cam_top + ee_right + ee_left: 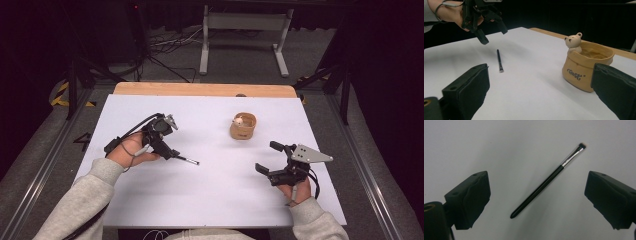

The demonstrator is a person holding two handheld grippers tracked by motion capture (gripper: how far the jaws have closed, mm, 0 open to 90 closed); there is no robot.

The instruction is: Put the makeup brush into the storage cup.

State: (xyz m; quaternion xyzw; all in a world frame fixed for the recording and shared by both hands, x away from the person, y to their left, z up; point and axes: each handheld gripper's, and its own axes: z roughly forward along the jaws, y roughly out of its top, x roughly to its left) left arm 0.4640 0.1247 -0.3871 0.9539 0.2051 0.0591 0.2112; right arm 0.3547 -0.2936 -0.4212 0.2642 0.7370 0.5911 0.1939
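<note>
White tabletop [210, 195] carries a slim brush [546, 182]. Your left gripper [170, 155] hangs over it, jaws spread. Your right gripper [270, 157] gapes empty near the bear cup [586, 65].

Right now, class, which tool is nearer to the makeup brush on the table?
The left tool: it hangs open just above the makeup brush, jaws either side of it. The right tool is well off to the brush's right, open, near the bear pot.
</note>
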